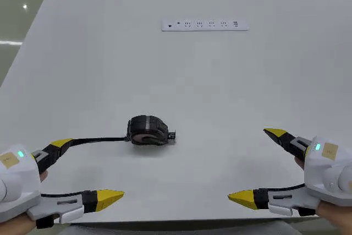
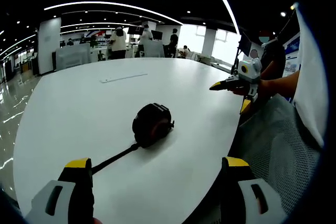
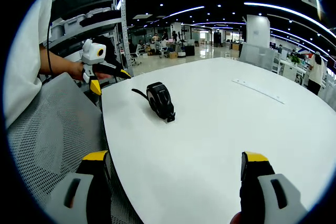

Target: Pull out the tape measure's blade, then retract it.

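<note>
Head view: tape measure lies untouched on the surface, its blade apparently wound in; left tool and right tool spread, empty. Both steps seem left.

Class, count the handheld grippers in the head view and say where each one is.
2. The left gripper sits lower left, jaws apart, left of the tape measure; the right gripper sits lower right, jaws apart. None appears hidden.

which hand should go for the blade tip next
Right, likely. The blade tip of the tape measure faces the open right tongs. The open left tongs sit on the strap side, better for steadying it.
</note>
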Action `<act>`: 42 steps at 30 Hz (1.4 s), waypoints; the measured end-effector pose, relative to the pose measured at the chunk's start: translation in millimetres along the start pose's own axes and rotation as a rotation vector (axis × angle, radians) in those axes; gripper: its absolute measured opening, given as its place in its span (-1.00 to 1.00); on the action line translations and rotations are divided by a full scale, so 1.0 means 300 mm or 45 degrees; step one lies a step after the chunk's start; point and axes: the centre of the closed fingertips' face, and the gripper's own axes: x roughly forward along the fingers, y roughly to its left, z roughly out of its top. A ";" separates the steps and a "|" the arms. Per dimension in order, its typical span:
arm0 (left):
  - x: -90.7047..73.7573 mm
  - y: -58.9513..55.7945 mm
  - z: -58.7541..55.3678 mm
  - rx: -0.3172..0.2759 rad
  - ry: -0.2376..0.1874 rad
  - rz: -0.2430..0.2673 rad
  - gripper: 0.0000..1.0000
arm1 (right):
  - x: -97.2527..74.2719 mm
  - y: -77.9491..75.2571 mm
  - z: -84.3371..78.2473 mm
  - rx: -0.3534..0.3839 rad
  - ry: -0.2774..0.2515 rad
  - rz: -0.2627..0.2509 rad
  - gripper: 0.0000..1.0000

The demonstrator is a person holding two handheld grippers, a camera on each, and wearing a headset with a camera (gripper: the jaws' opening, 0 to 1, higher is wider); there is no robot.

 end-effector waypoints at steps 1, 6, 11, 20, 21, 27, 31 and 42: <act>0.002 0.002 0.002 0.015 0.002 -0.001 0.98 | 0.004 -0.001 -0.003 -0.014 0.011 0.004 1.00; 0.005 0.008 0.017 0.010 -0.011 -0.007 0.97 | 0.027 0.019 -0.014 -0.051 0.046 0.039 1.00; 0.027 0.009 0.009 0.057 0.030 -0.040 0.97 | 0.039 0.020 -0.015 -0.040 0.044 0.043 1.00; 0.079 0.010 0.038 0.139 0.066 -0.105 0.97 | 0.058 0.017 -0.005 -0.064 0.053 0.077 0.99; 0.088 0.007 0.038 0.167 0.084 -0.120 0.97 | 0.063 0.013 -0.001 -0.065 0.053 0.080 0.98; 0.124 -0.016 0.056 0.237 0.127 -0.178 0.95 | 0.081 0.015 0.008 -0.089 0.058 0.108 0.97; 0.149 -0.028 0.059 0.281 0.158 -0.221 0.93 | 0.093 0.015 0.003 -0.099 0.065 0.120 0.97; 0.202 -0.022 0.081 0.354 0.175 -0.271 0.78 | 0.117 0.009 -0.008 -0.124 0.085 0.143 0.93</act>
